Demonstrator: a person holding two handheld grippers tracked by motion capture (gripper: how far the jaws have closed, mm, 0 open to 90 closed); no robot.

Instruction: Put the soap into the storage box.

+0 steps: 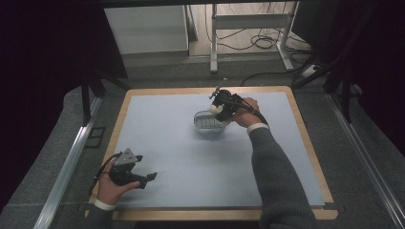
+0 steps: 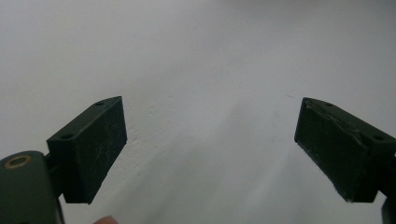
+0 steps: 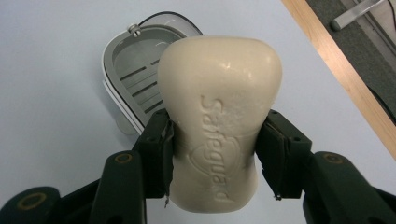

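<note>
Right gripper [image 3: 212,154] clamped on soap bar [image 3: 219,116] above soap dish [image 3: 128,70], far centre; left gripper [image 2: 210,149] jaws apart, near left of table [image 1: 191,157].

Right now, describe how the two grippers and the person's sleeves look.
Both grippers are black, each with two blocky jaws with small screw holes. The left gripper carries a grey three-cornered plate and trails a black cable. The right gripper also trails a black cable. The sleeves are dark grey ribbed knit with white cuffs.
</note>
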